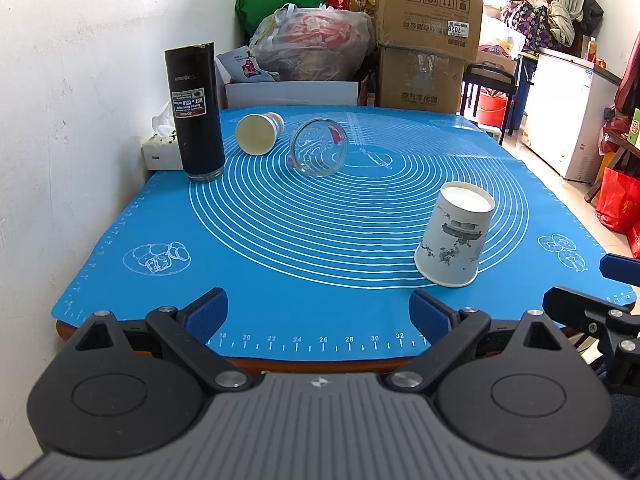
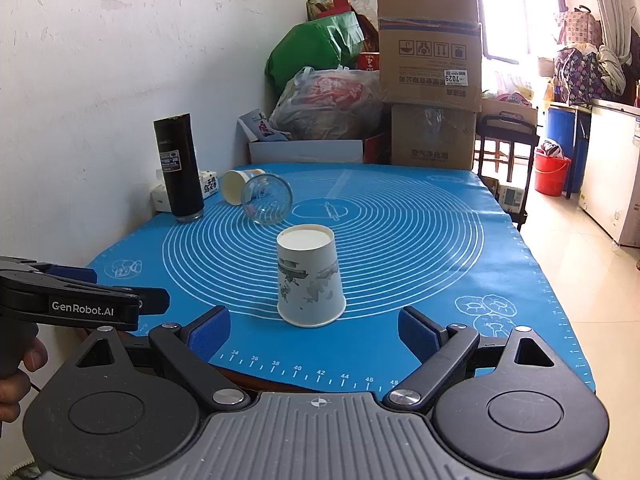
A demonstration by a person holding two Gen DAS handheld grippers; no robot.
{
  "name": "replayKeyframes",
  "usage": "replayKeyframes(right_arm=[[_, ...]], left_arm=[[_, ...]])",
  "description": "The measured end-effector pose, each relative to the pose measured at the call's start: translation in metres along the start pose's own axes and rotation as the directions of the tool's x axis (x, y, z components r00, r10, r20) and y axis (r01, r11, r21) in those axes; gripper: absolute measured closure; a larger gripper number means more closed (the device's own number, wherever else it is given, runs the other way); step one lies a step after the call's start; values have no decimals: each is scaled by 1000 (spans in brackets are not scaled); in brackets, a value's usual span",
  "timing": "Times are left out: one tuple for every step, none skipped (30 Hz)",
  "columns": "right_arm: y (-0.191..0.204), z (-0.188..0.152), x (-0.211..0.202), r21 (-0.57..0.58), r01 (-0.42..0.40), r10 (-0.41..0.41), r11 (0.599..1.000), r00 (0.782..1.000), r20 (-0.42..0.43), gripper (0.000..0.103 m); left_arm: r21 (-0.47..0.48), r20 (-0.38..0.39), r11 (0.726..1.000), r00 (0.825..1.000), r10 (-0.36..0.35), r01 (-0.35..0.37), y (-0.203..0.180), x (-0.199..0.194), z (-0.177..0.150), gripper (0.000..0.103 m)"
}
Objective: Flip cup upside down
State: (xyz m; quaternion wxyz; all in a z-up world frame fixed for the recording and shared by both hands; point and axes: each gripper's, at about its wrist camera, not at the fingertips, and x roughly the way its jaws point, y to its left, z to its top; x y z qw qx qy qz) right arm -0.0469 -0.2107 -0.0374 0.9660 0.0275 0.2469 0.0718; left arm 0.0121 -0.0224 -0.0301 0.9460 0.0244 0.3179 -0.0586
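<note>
A white paper cup with grey print stands upside down on the blue mat, base up; it also shows in the left wrist view. My right gripper is open and empty, just in front of the cup, not touching it. My left gripper is open and empty near the mat's front edge, left of the cup. A clear glass and a second paper cup lie on their sides at the far left of the mat.
A tall black tumbler stands upright at the mat's far left corner, beside a tissue box. A white wall runs along the left. Cardboard boxes and bags pile up behind the table. The left gripper's body shows in the right wrist view.
</note>
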Motion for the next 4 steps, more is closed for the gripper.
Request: replayKeyframes(right_arm=[[0,0,0,1,0,0,1000,1000,0,11],[0,0,1,1,1,-1,1000,1000,-1,11],[0,0,1,2,1,-1,1000,1000,0,11],[-1,0,1,3,1,-1,1000,1000,0,11]], left_arm=[[2,-1,1000,1000,0,0,0,0,0,7],[3,-2,1000,1000,0,0,0,0,0,7],[5,-2,1000,1000,-1,1,-1,0,0,7],[6,-4,1000,1000,-2,2,0,0,0,7]])
